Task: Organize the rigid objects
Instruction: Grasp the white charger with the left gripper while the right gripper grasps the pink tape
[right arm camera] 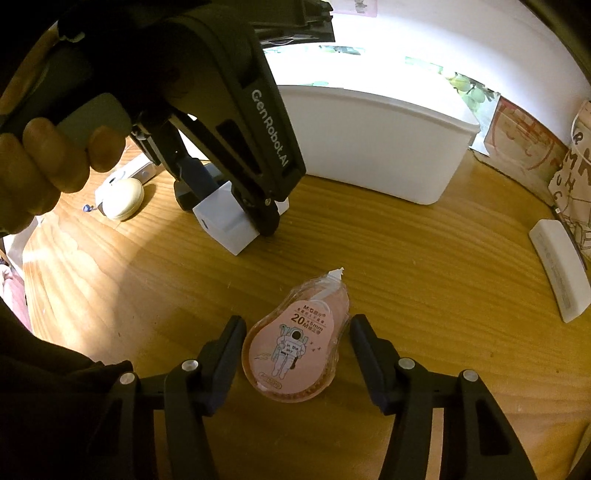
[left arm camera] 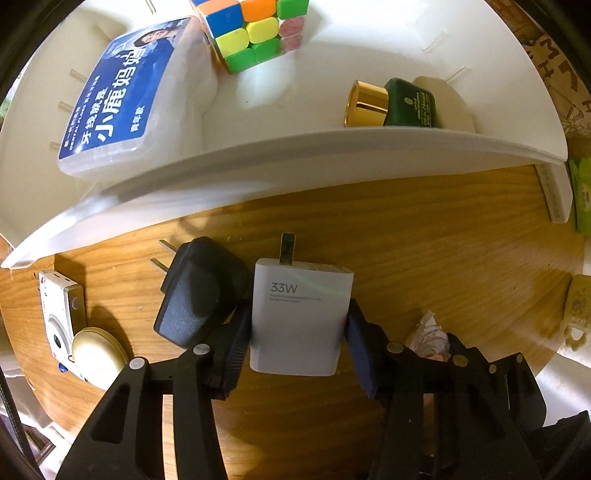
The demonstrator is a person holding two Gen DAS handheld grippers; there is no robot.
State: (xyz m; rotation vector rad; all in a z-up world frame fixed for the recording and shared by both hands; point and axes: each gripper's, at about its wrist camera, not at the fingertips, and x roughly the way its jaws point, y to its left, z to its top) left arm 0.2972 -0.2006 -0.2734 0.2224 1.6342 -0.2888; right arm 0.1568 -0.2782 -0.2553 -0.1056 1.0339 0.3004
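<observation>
My left gripper (left arm camera: pixel 297 325) is shut on a white 33W charger (left arm camera: pixel 301 317) that rests on the wooden table; it also shows in the right wrist view (right arm camera: pixel 225 221). A black plug adapter (left arm camera: pixel 199 291) lies just left of it. The white bin (left arm camera: pixel 332 155) stands beyond, holding a blue-labelled floss box (left arm camera: pixel 122 99), a colour cube (left arm camera: pixel 255 33) and a green bottle with a gold cap (left arm camera: pixel 395 103). My right gripper (right arm camera: pixel 295 343) is open, its fingers on either side of a pink wrapped correction tape (right arm camera: pixel 295 343) without touching it.
A small white camera (left arm camera: pixel 59 314) and a round cream case (left arm camera: pixel 98 354) lie at the table's left. A white bar-shaped box (right arm camera: pixel 557 273) lies at the right edge. Patterned bags (right arm camera: pixel 569 177) stand behind it. The bin also shows in the right wrist view (right arm camera: pixel 373 147).
</observation>
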